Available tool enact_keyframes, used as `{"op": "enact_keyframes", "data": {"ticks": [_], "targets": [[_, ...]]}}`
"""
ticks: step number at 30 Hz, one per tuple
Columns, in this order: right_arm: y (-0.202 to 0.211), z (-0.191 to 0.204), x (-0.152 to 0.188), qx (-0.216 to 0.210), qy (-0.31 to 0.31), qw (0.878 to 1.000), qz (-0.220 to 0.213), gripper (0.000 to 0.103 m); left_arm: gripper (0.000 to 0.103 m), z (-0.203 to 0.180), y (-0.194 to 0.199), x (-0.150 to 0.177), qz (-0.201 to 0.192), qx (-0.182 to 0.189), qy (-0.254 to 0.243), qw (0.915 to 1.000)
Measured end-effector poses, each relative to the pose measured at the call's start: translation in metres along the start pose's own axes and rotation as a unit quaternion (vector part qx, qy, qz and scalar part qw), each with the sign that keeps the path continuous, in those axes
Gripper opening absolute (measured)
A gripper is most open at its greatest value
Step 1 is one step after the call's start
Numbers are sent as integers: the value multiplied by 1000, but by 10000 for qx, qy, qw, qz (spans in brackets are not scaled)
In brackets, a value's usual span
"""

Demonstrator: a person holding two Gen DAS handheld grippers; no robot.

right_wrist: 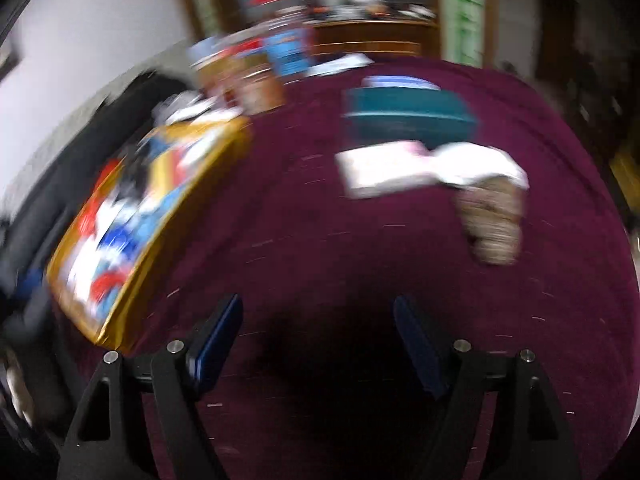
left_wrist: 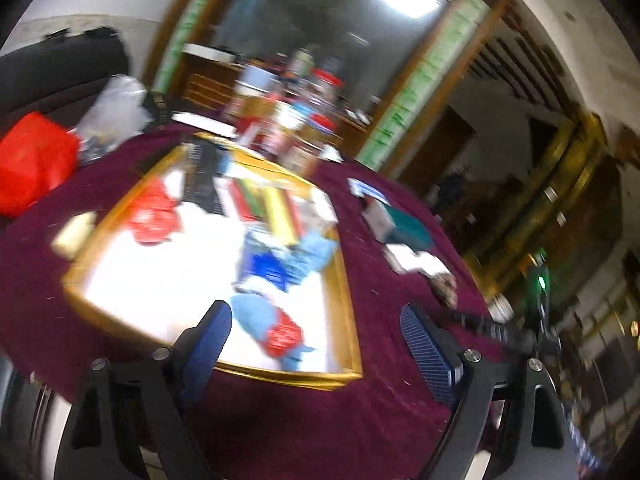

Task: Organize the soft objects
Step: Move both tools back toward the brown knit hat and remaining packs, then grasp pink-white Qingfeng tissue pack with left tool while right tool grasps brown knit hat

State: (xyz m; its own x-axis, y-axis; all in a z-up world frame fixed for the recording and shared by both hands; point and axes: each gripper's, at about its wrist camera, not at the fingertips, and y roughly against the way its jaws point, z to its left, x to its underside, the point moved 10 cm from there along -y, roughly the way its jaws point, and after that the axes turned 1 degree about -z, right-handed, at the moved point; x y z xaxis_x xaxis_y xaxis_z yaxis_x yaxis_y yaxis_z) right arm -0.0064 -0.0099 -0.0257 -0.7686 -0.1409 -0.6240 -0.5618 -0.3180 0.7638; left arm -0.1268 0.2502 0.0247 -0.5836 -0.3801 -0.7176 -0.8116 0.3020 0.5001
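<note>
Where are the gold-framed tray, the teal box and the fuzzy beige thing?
gold-framed tray [left_wrist: 348, 332], left wrist view, near right rim.
teal box [right_wrist: 408, 114], right wrist view, its front side.
fuzzy beige thing [right_wrist: 494, 226], right wrist view, its middle.

The worktop [right_wrist: 320, 240] is covered in a deep maroon cloth, matt and a bit fuzzy, velvet-like, with bits of lint seen on it. The tray [left_wrist: 348, 320] is rimmed in shiny gold, foil-like, with a smooth white glossy floor. Soft plush-looking blue cloth [left_wrist: 256, 320] is seen inside it. A tan lumpy bundle [right_wrist: 492, 224] looks knitted or woolly. The gripper pads [left_wrist: 424, 348] are ribbed blue, rubbery-looking, on matt black plastic with small bright metal bolts. The red bag [left_wrist: 32, 168] looks like slick plastic.
</note>
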Motion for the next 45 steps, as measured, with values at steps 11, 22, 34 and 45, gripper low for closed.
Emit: {"op": "enact_keyframes", "data": {"ticks": [11,22,34,45], "targets": [[1,-137,-33,404,-1501,9867,-464,77,89,-74,-32,27,614,360,-887,9935],[-54,-134,-50,443,-1268,9907,-209,77,90,-134,-87,15,1007,132,-1576,9823],[-51,-143,-51,82,-1371,9900,-334,50,93,-171,-260,2,1771,-479,-2708,9450],[-56,-144,-51,-182,-1637,9861,-211,52,96,-182,-337,2,1718,-776,-3620,9129]]}}
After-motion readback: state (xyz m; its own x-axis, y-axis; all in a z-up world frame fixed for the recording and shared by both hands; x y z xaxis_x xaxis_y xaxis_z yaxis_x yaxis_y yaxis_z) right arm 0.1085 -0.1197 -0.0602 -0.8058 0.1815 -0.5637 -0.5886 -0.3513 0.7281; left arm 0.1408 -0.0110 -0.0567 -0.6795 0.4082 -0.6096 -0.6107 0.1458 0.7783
